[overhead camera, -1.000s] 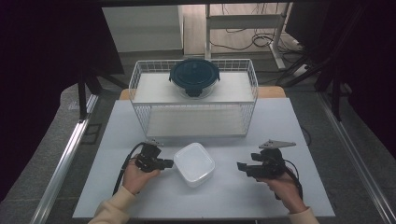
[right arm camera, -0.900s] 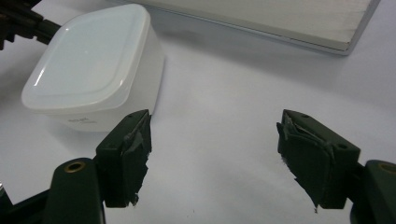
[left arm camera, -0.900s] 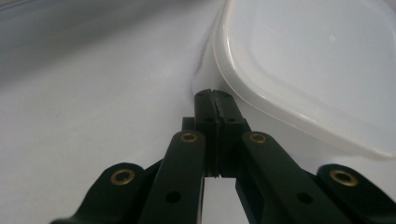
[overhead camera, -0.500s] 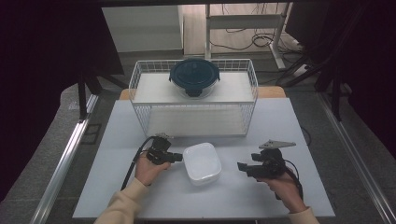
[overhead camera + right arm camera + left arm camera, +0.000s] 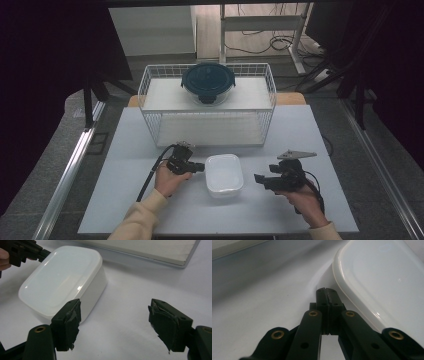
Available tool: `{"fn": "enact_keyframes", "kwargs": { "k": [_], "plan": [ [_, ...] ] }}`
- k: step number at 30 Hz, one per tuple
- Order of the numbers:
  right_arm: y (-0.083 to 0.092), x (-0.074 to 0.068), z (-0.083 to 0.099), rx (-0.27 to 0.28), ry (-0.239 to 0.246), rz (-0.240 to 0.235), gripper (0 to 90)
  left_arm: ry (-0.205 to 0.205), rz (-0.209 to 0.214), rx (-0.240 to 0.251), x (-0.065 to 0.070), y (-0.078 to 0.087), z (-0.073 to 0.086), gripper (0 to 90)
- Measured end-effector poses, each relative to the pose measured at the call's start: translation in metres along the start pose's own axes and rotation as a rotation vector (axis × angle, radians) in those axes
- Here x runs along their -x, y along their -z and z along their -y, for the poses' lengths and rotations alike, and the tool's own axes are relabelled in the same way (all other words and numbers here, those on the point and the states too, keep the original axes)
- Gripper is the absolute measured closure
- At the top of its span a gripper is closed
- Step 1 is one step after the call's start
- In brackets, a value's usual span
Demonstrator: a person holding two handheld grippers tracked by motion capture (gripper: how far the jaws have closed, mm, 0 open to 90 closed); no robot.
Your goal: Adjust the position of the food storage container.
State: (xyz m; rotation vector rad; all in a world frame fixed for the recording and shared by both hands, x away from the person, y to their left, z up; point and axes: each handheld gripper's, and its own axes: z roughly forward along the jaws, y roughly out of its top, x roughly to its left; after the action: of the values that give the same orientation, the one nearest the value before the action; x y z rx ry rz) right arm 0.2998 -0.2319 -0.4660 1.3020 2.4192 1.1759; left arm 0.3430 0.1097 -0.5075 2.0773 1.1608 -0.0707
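Lying long axis front-to-back, white lidded box (image 5: 224, 174) between clenched left tool (image 5: 198, 167) and spread right tool (image 5: 258, 178).

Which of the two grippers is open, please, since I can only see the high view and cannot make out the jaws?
Observer: The right gripper is open; its jaws stand wide apart over bare table.
Operator: And the left one?
Observer: The left gripper is shut, jaws pressed together with nothing between them.
Operator: Is it touching the white container?
Observer: Its tip sits right at the side wall of the white container, just under the lid's rim; I cannot tell whether it touches.
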Motion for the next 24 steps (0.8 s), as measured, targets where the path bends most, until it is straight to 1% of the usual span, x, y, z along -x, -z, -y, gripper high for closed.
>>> {"fn": "enact_keyframes", "kwargs": {
  "k": [2,4,6,7,9,10,11,12,13,14,15,16,18,19,20,22,23,24],
  "plan": [
    [0.0,0.0,0.0,0.001,0.002,0.001,25.6,-0.001,0.0,0.002,0.001,-0.001,-0.001,89.9],
    [0.001,0.0,0.0,0.002,0.004,0.001,25.6,-0.023,0.0,0.002,0.003,-0.001,-0.001,89.9],
    [0.001,0.0,0.0,0.006,0.002,0.003,25.6,-0.02,0.004,0.011,0.004,-0.001,-0.001,89.9],
    [0.002,0.001,-0.001,0.012,0.004,0.004,25.6,-0.036,-0.022,0.013,0.003,0.006,0.0,89.9],
    [0.004,0.001,-0.002,0.018,0.002,0.005,25.6,-0.033,-0.034,0.039,0.004,0.016,0.003,89.8],
    [0.004,0.001,-0.002,0.018,0.002,0.005,25.6,-0.033,-0.034,0.039,0.004,0.016,0.003,89.4],
    [0.005,0.001,-0.002,0.023,0.004,0.005,25.6,-0.028,-0.038,0.074,0.005,0.028,0.007,88.2],
    [0.005,0.001,-0.002,0.023,0.003,0.005,25.6,-0.024,-0.042,0.09,0.006,0.034,0.009,85.8],
    [0.005,0.001,-0.002,0.025,0.002,0.004,25.6,-0.019,-0.047,0.112,0.008,0.04,0.012,81.5],
    [0.005,0.001,-0.002,0.025,0.002,0.004,25.6,-0.019,-0.047,0.112,0.008,0.04,0.012,75.1],
    [0.006,0.001,-0.002,0.025,0.002,0.005,25.6,-0.027,-0.051,0.123,0.01,0.046,0.014,75.1],
    [0.006,0.001,-0.002,0.025,0.003,0.004,25.6,-0.027,-0.056,0.133,0.015,0.057,0.018,60.6],
    [0.006,0.0,-0.003,0.027,0.004,0.001,25.6,-0.013,-0.061,0.159,0.018,0.066,0.022,50.9],
    [0.006,0.0,-0.003,0.03,0.007,-0.004,25.6,-0.002,-0.056,0.175,0.019,0.07,0.023,46.2],
    [0.006,0.0,-0.003,0.032,0.012,-0.006,25.6,0.004,-0.051,0.185,0.02,0.073,0.024,43.0],
    [0.007,-0.001,-0.003,0.035,0.013,-0.009,25.4,0.012,-0.065,0.199,0.02,0.077,0.026,37.7],
    [0.008,-0.001,-0.004,0.038,0.012,-0.01,25.2,0.012,-0.065,0.199,0.02,0.077,0.026,35.6],
    [0.008,-0.001,-0.004,0.038,0.012,-0.01,25.2,0.018,-0.068,0.201,0.02,0.078,0.026,35.6]
  ]
}}
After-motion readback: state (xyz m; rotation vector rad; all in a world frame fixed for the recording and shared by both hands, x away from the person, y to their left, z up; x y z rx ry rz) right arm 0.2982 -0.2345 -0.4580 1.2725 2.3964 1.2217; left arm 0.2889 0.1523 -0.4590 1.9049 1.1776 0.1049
